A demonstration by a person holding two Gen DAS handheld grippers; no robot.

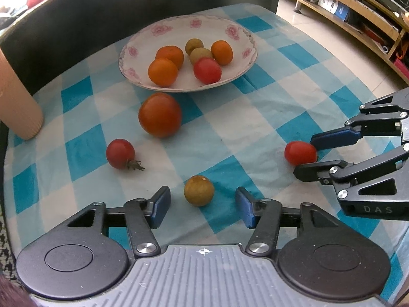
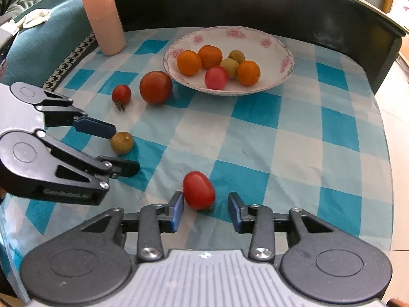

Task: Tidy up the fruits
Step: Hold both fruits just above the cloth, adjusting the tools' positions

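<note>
A flowered white plate point(image 1: 237, 32) point(image 2: 278, 48) holds three oranges, two brown longans and a pink-red tomato. On the checked cloth lie a large red tomato point(image 1: 160, 114) point(image 2: 155, 87), a small stemmed tomato point(image 1: 120, 153) point(image 2: 121, 93), a brown longan point(image 1: 199, 190) point(image 2: 122, 142) and an oval red tomato point(image 1: 300, 152) point(image 2: 199, 190). My left gripper point(image 1: 202, 206) point(image 2: 125, 151) is open around the longan, fingers apart from it. My right gripper point(image 2: 205, 211) point(image 1: 305, 157) is open around the oval tomato, whose left side is close to the left pad.
A ribbed pink cup point(image 1: 18, 102) point(image 2: 102, 18) stands at the cloth's far left corner. A dark curved backrest point(image 1: 84, 15) point(image 2: 255, 2) rises behind the plate. Wooden shelves point(image 1: 358, 7) stand beyond the table's right edge, over a tiled floor.
</note>
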